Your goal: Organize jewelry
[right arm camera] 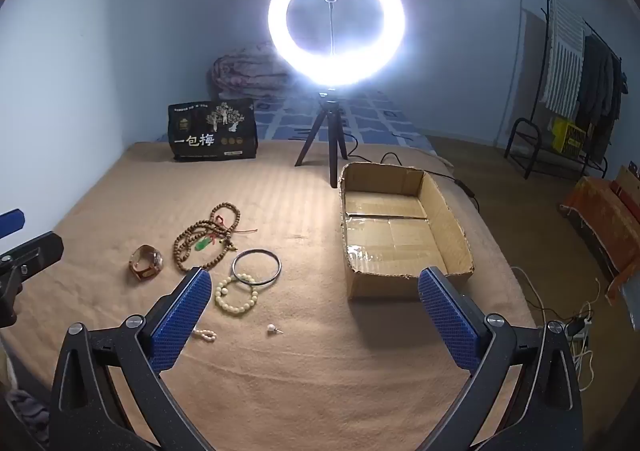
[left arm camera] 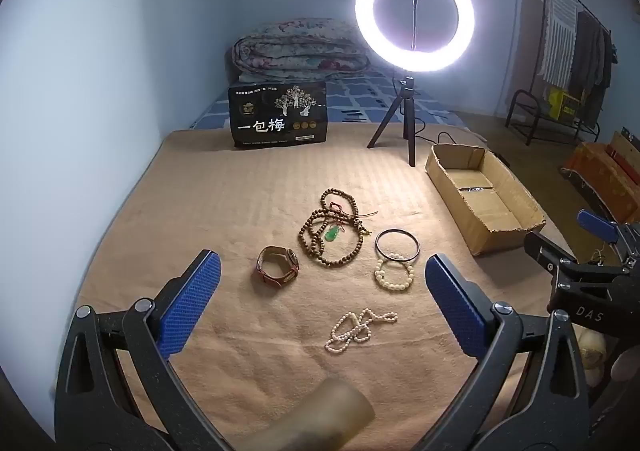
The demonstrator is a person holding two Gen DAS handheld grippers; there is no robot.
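Note:
Jewelry lies on a tan blanket [left arm camera: 240, 191]: a brown bead necklace with a green pendant [left arm camera: 330, 229] [right arm camera: 206, 237], a brown leather watch [left arm camera: 277, 270] [right arm camera: 146, 262], a dark metal bangle [left arm camera: 397, 245] [right arm camera: 257, 266], a cream bead bracelet [left arm camera: 394, 275] [right arm camera: 237, 294], a pearl strand [left arm camera: 357, 330] [right arm camera: 205, 335] and a small pearl earring [right arm camera: 273, 328]. An open cardboard box [left arm camera: 482, 195] [right arm camera: 396, 227] stands to the right. My left gripper [left arm camera: 322, 305] is open above the pearl strand. My right gripper [right arm camera: 314, 315] is open and empty, near the earring.
A lit ring light on a black tripod [left arm camera: 408, 123] [right arm camera: 332, 139] and a black printed bag [left arm camera: 279, 114] [right arm camera: 213, 135] stand at the far side. A folded quilt [left arm camera: 298, 51] lies behind. A clothes rack [right arm camera: 576, 63] and cables [right arm camera: 576, 327] are at right.

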